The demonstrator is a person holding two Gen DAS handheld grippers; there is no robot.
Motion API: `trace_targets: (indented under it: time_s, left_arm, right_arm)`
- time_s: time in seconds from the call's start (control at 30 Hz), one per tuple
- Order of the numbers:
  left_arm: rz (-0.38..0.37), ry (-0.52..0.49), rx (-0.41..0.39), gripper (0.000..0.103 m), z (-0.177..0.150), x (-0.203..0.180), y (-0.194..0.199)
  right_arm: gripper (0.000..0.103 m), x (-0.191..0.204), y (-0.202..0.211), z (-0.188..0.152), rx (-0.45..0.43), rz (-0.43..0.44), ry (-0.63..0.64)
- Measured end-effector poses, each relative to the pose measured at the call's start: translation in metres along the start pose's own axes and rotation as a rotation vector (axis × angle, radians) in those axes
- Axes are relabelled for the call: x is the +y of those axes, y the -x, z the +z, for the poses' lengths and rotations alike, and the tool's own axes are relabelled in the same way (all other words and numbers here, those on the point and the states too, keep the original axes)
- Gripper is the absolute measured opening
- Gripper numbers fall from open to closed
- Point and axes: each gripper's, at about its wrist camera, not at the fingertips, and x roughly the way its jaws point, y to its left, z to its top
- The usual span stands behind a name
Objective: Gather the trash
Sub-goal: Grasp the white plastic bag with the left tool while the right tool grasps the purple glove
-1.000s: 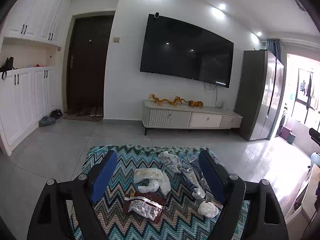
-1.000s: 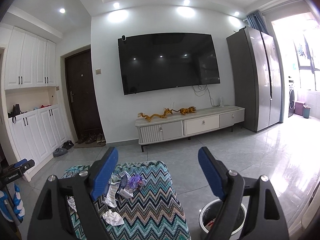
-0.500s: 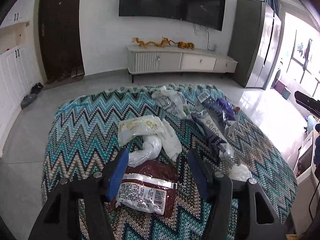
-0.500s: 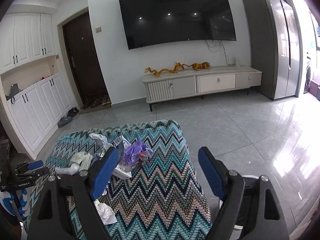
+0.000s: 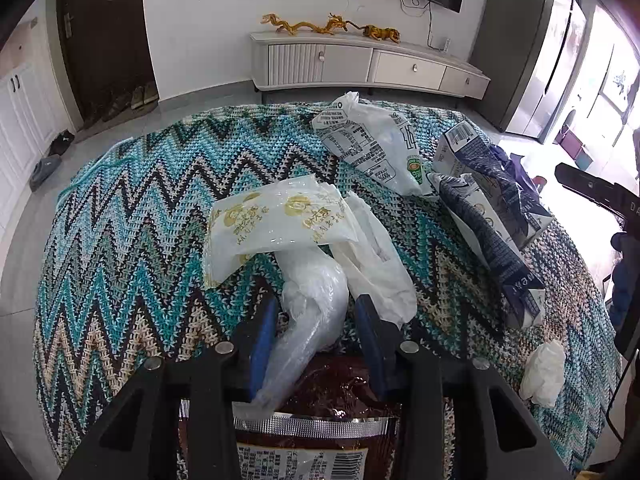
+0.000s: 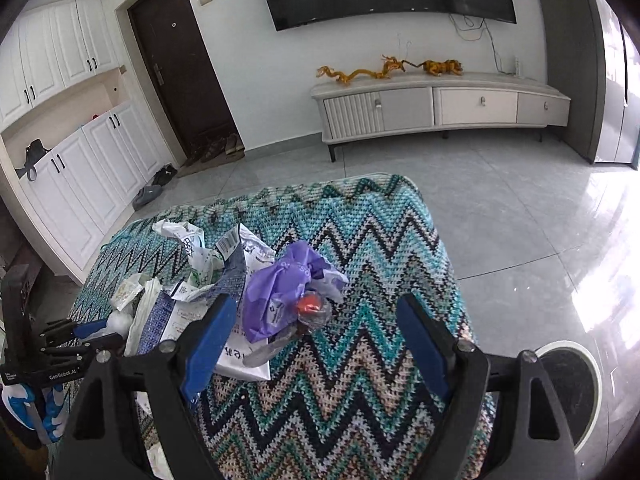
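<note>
On the knitted zigzag blanket [image 5: 132, 216], a crumpled clear plastic bag [image 5: 312, 320] lay between the closing jaws of the left hand-held gripper [image 5: 316, 320], not yet pinched. The right hand-held gripper [image 6: 316, 344] stood wide open, just beside a purple wrapper [image 6: 280, 292].

On the zigzag blanket [image 5: 120, 216]: two navy cartons [image 5: 492, 216]; one brown foil pouch [image 5: 332, 400]; one purple wrapper [image 6: 280, 284]; one crumpled tissue [image 5: 544, 372]; beside it, one bin [image 6: 576, 384].

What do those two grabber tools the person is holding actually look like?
Both are alike. The left gripper and the right gripper each have a black plastic frame with triangular cut-outs, silver round bolt heads at the pivots, and two jaws faced with blue pads. Seen from the right wrist camera, the left one's body carries small white lettering.
</note>
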Motion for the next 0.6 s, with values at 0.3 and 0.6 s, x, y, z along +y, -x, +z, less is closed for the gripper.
trace_targets:
  time_s: [0.3,0.6]
  left_arm:
    - [-0.025,0.023,-0.008,0.028,0.003,0.003,-0.004]
    - [-0.064,0.021,-0.040,0.028,-0.001,-0.002,0.020]
  right_arm:
    - [0.082,0.000,-0.048,0.011,0.047,0.039,-0.087]
    - [0.051,-0.009,-0.069,0.003,0.123,0.007,-0.131]
